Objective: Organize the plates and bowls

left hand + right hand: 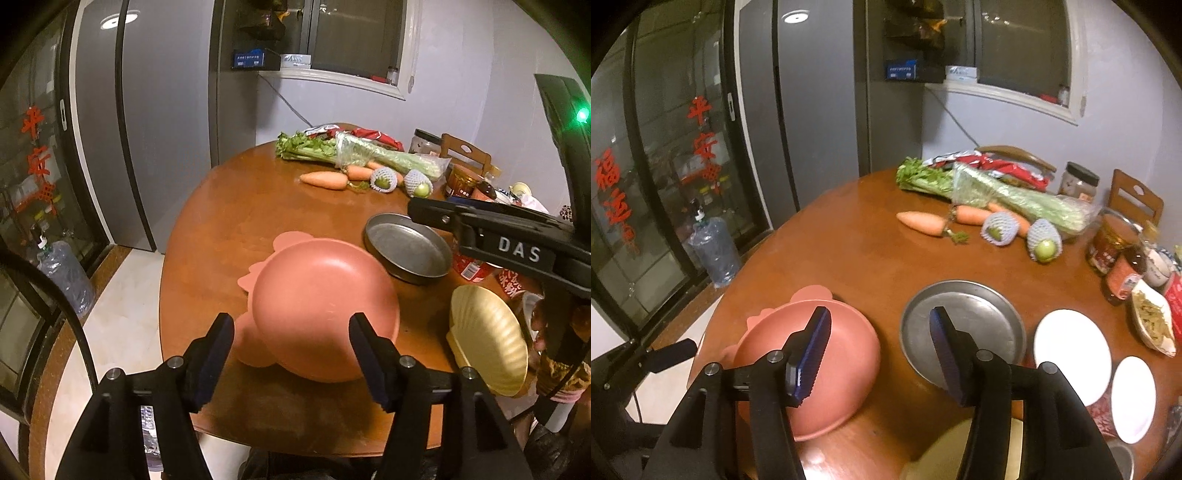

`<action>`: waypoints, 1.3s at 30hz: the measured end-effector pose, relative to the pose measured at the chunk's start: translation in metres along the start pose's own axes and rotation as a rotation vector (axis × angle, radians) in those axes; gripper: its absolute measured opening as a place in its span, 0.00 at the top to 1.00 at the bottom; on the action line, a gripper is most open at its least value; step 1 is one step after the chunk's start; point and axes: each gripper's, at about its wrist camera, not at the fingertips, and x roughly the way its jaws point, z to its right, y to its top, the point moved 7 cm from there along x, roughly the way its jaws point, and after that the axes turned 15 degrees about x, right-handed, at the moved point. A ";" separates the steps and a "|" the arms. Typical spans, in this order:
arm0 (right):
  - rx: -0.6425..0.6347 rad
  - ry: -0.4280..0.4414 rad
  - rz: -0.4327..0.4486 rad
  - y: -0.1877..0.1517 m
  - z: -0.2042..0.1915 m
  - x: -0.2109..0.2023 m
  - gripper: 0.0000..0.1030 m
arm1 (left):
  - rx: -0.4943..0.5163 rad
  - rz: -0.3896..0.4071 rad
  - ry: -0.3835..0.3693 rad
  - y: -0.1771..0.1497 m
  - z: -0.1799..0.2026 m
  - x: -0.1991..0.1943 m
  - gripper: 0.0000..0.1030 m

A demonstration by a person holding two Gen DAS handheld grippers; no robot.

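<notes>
A pink bowl (317, 306) rests on a pink scalloped plate (291, 240) near the front edge of the round wooden table (236, 221). My left gripper (291, 332) is open just above the bowl's near side, and its pads do not touch it. A round metal plate (406, 251) lies to the right, with a gold shell-shaped dish (487, 339) nearer. My right gripper (879, 321) is open and empty, hovering between the pink bowl (842, 369) and the metal plate (982, 314). Two white plates (1071, 354) (1134, 398) lie at the right.
Celery (997, 192), carrots (923, 221) and netted fruit (1043, 240) lie at the table's far side. Jars and bottles (1123, 273) and a dish of food strips (1152, 317) crowd the right edge. A water jug (713, 251) stands on the floor at left.
</notes>
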 end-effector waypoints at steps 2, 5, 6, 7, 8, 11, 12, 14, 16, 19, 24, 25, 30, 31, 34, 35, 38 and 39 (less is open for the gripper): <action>0.009 0.001 0.014 -0.001 0.005 -0.010 0.41 | 0.008 0.009 0.000 0.002 0.004 -0.005 0.37; 0.016 -0.004 0.032 -0.003 0.011 -0.023 0.40 | 0.023 0.019 -0.001 0.006 0.012 -0.009 0.37; 0.016 -0.009 0.039 -0.003 0.014 -0.027 0.40 | 0.028 0.022 -0.002 0.007 0.015 -0.010 0.37; 0.017 -0.016 0.048 -0.005 0.017 -0.033 0.40 | 0.034 0.025 -0.005 0.008 0.018 -0.012 0.37; 0.019 -0.019 0.053 -0.005 0.019 -0.037 0.40 | 0.041 0.029 -0.006 0.009 0.021 -0.014 0.37; 0.027 -0.039 0.072 -0.012 0.028 -0.053 0.40 | 0.061 0.041 -0.013 0.011 0.032 -0.020 0.37; 0.027 -0.049 0.078 -0.013 0.031 -0.057 0.40 | 0.068 0.043 -0.016 0.012 0.036 -0.021 0.37; 0.022 -0.071 0.092 -0.018 0.038 -0.066 0.39 | 0.080 0.045 -0.021 0.014 0.043 -0.022 0.37; 0.023 -0.088 0.103 -0.022 0.043 -0.074 0.39 | 0.089 0.046 -0.026 0.015 0.049 -0.023 0.37; 0.025 -0.106 0.110 -0.028 0.053 -0.084 0.39 | 0.108 0.046 -0.030 0.016 0.059 -0.024 0.37; 0.044 -0.114 0.110 -0.039 0.069 -0.095 0.39 | 0.145 0.038 -0.043 0.019 0.075 -0.020 0.37; 0.053 -0.115 0.106 -0.041 0.072 -0.097 0.39 | 0.150 0.036 -0.048 0.020 0.077 -0.020 0.37; 0.092 -0.111 0.089 -0.057 0.085 -0.104 0.39 | 0.177 0.024 -0.063 0.018 0.090 -0.016 0.37; 0.102 -0.115 0.082 -0.063 0.088 -0.106 0.39 | 0.182 0.022 -0.065 0.018 0.092 -0.015 0.37; 0.113 -0.116 0.073 -0.077 0.088 -0.112 0.39 | 0.197 0.017 -0.080 0.017 0.099 -0.012 0.37; 0.114 -0.118 0.072 -0.083 0.088 -0.114 0.39 | 0.200 0.012 -0.086 0.017 0.101 -0.010 0.37; 0.140 -0.102 0.064 -0.099 0.088 -0.121 0.39 | 0.207 0.003 -0.091 0.018 0.104 -0.005 0.37; 0.149 -0.096 0.058 -0.103 0.088 -0.122 0.39 | 0.209 0.003 -0.093 0.018 0.105 -0.004 0.37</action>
